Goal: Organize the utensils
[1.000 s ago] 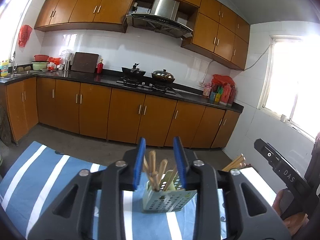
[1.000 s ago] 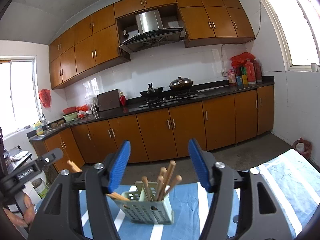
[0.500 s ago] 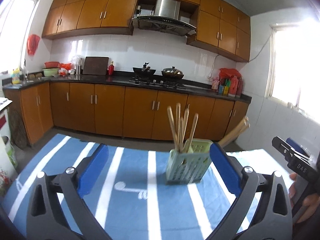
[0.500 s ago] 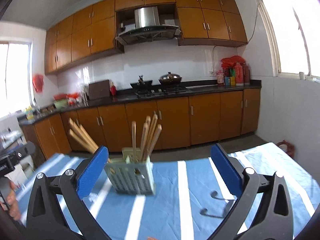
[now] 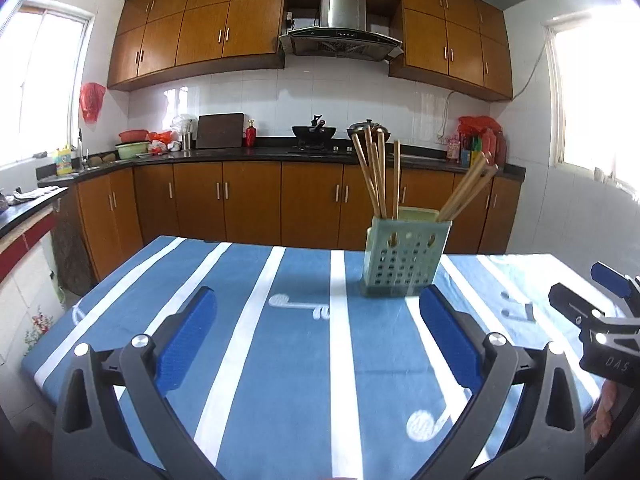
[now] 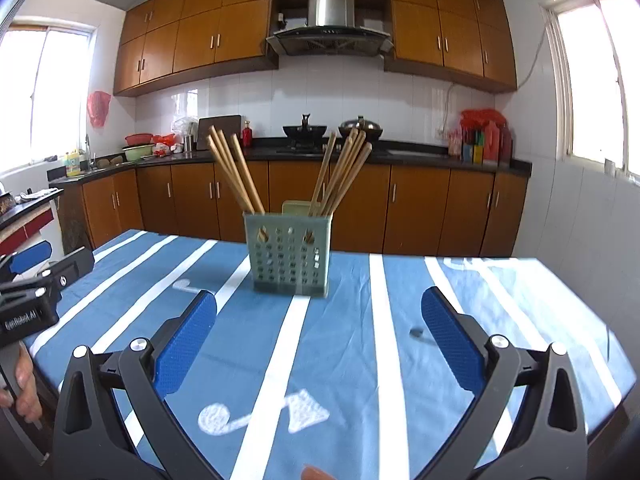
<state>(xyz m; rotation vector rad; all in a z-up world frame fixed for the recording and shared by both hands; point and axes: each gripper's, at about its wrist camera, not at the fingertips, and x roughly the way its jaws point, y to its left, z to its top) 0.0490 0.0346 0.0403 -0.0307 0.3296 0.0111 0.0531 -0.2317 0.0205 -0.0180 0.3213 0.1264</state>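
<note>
A pale green perforated utensil holder (image 5: 404, 256) (image 6: 289, 254) stands upright on the blue and white striped tablecloth (image 5: 288, 344) (image 6: 360, 320). Several wooden chopsticks (image 5: 376, 172) (image 6: 236, 172) stand in it, in two leaning bunches. My left gripper (image 5: 318, 342) is open and empty, low over the cloth, short of the holder. My right gripper (image 6: 318, 342) is open and empty, also short of the holder. Each gripper shows at the edge of the other's view.
The table ends at a far edge behind the holder. Beyond it are brown kitchen cabinets (image 5: 256, 204) and a dark counter with a wok (image 5: 314, 131) and bottles (image 5: 480, 144). Windows are on both sides.
Both grippers have pulled back from the holder and lowered toward the table. The left jaws went from nearly closed around the chopsticks to wide open.
</note>
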